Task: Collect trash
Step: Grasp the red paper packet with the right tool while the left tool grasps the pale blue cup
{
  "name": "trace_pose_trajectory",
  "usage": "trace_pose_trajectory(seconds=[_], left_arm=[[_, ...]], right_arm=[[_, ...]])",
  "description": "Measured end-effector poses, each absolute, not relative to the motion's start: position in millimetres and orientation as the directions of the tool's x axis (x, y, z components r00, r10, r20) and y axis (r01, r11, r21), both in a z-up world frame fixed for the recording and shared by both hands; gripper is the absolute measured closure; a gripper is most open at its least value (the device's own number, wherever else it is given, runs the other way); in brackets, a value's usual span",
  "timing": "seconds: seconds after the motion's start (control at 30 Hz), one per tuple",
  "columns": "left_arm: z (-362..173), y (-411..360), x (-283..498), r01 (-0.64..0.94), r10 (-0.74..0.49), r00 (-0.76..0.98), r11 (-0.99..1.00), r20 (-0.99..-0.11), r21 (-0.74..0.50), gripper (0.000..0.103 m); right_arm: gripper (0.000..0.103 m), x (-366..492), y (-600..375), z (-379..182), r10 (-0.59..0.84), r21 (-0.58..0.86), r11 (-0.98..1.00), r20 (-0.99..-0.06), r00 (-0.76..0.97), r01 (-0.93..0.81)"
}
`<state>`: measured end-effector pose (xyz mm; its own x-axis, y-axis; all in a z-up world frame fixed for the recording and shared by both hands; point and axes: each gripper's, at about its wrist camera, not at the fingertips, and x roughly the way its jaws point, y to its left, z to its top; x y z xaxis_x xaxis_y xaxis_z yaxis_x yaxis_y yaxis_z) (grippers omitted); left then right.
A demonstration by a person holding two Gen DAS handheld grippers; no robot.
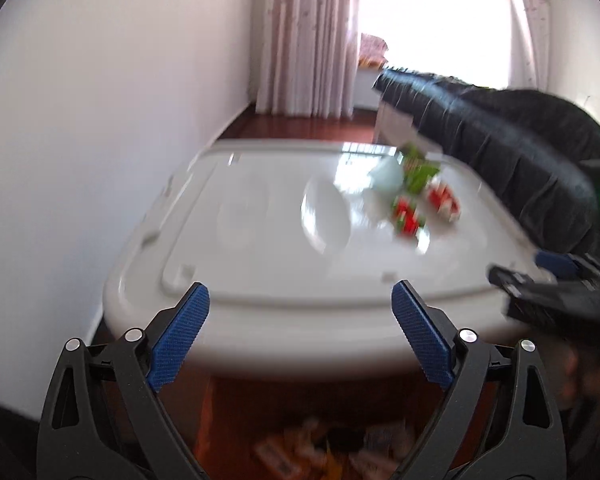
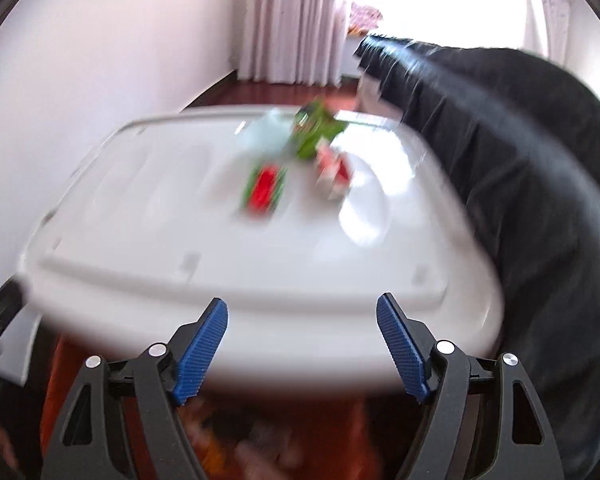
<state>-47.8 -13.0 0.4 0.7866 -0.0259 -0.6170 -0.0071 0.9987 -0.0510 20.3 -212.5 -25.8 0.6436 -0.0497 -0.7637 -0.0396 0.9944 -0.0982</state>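
Both views are blurred by motion. Several pieces of trash lie on a white lidded box [image 1: 260,280]: a red and green wrapper [image 1: 408,216] [image 2: 264,190], a red and white wrapper [image 1: 444,200] [image 2: 334,172], a green wrapper [image 1: 420,170] [image 2: 314,132] and a white crumpled piece [image 1: 388,178]. My left gripper [image 1: 300,300] is open and empty, in front of the box's near edge. My right gripper [image 2: 302,314] is open and empty, also at the near edge [image 2: 260,344]. The right gripper shows at the right edge of the left wrist view [image 1: 548,284].
A black sofa [image 1: 500,148] [image 2: 520,160] runs along the right side of the box. A white wall is on the left, pink curtains [image 1: 304,36] and a bright window behind. Blurred orange packets lie on the red-brown floor below [image 1: 320,452].
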Motion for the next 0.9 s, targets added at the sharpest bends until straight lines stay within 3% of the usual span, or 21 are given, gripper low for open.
trace_pose_trajectory(seconds=[0.13,0.47,0.57,0.63,0.9], left_arm=[[14,-26,-23,0.034,-0.064,0.809,0.997,-0.584,-0.062,0.011],[-6,-38,33,0.059,-0.087,0.780,0.996,-0.619,-0.066,0.011],[-12,-38,43,0.063,-0.087,0.774,0.996,-0.627,-0.060,0.011],[-14,-37,51,0.065,-0.095,0.766,0.995,-0.636,-0.071,0.011],[-21,-43,90,0.120,-0.208,0.699,0.977,-0.684,-0.174,0.011]], right_arm=[[0.028,88,-232,-21,-0.073,-0.098,0.995,-0.751,0.656,-0.002],[0.036,220,-245,-75,-0.067,-0.071,0.997,-0.839,0.540,0.012],[0.049,234,-247,-85,-0.063,-0.072,0.997,-0.856,0.512,0.003],[0.065,238,-249,-90,-0.043,-0.059,0.998,-0.872,0.487,-0.016],[0.070,217,-257,-77,-0.027,-0.065,0.996,-0.851,0.525,-0.056]])
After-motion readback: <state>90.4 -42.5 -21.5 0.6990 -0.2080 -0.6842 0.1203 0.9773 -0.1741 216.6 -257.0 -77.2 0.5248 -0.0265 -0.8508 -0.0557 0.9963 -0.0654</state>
